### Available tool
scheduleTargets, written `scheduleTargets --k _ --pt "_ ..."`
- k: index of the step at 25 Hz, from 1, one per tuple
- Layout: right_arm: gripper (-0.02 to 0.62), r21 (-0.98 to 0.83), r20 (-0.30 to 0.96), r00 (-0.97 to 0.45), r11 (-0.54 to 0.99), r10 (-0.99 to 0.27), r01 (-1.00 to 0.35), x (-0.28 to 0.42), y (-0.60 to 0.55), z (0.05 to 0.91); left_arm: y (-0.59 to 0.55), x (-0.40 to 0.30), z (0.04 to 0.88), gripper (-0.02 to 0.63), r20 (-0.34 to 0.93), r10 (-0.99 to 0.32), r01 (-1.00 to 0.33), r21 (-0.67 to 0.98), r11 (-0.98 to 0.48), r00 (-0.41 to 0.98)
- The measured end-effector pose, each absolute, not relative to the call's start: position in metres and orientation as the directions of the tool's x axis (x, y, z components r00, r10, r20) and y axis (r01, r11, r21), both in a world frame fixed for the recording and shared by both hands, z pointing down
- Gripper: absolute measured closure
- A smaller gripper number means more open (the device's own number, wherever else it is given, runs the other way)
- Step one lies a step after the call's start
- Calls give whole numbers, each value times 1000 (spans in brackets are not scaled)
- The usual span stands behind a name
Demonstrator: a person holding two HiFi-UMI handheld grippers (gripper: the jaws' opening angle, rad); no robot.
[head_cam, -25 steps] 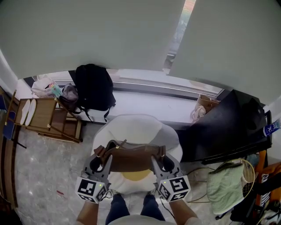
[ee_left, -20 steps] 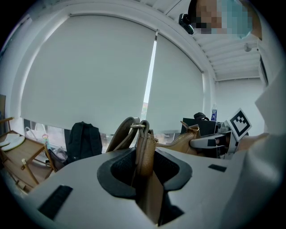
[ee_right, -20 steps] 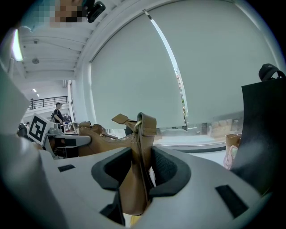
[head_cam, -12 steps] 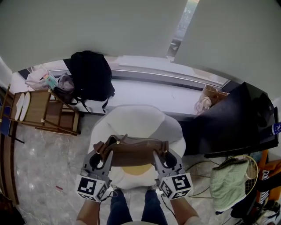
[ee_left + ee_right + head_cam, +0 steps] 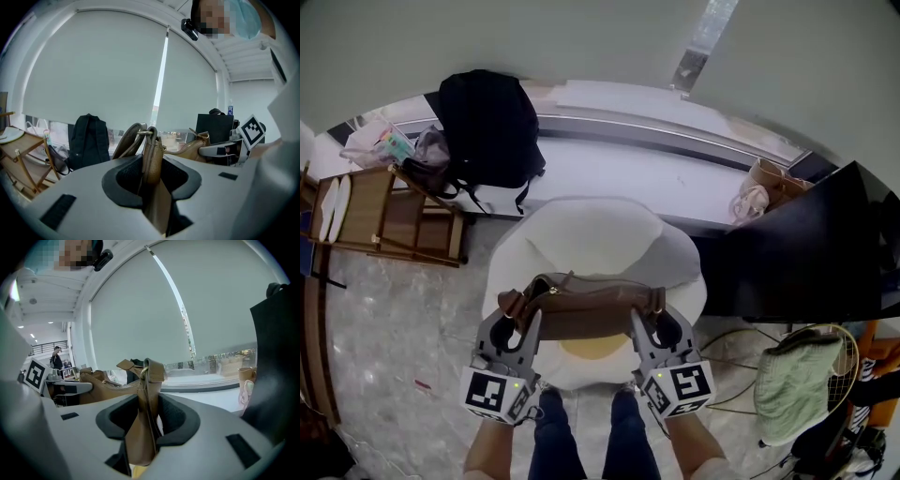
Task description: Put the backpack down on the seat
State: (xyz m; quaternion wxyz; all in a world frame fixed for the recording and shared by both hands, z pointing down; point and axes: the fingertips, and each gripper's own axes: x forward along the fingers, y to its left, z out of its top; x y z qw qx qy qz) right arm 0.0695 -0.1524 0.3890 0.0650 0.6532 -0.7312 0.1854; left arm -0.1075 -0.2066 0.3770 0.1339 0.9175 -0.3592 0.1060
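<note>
Brown backpack (image 5: 581, 314) stretched level between two tongs, left gripper (image 5: 514, 323) clenched on its 9 o'clock end, right gripper (image 5: 649, 323) clenched on its 3 o'clock end, over the white seat (image 5: 591, 239) toward 6 o'clock, black backpack (image 5: 483, 127) on the ledge at 11 o'clock.

White seat (image 5: 600, 239) with yellow centre on marble floor (image 5: 394, 319); black backpack (image 5: 487, 122) on window ledge (image 5: 623, 183)

The head view looks steeply down on the left gripper (image 5: 517, 326) and right gripper (image 5: 649, 324), low in frame. Each gripper view looks close along its jaws toward the blind (image 5: 93, 70); all three share the bag (image 5: 581, 309).
</note>
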Motion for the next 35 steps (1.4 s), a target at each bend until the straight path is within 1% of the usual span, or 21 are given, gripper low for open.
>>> scheduleTargets --k 20,28,35 --pt "440 -182 373 -126 61 -919 -981 92 -180 495 -234 -83 486 483 323 -623 -693 183 -697 712" --pt "440 -189 387 -144 75 -911 -979 90 -184 543 -235 -86 534 484 343 -632 -710 188 -679 695" --pt "440 -208 403 -135 53 -905 -977 93 -182 582 -235 -82 571 484 362 -619 -704 186 -685 697"
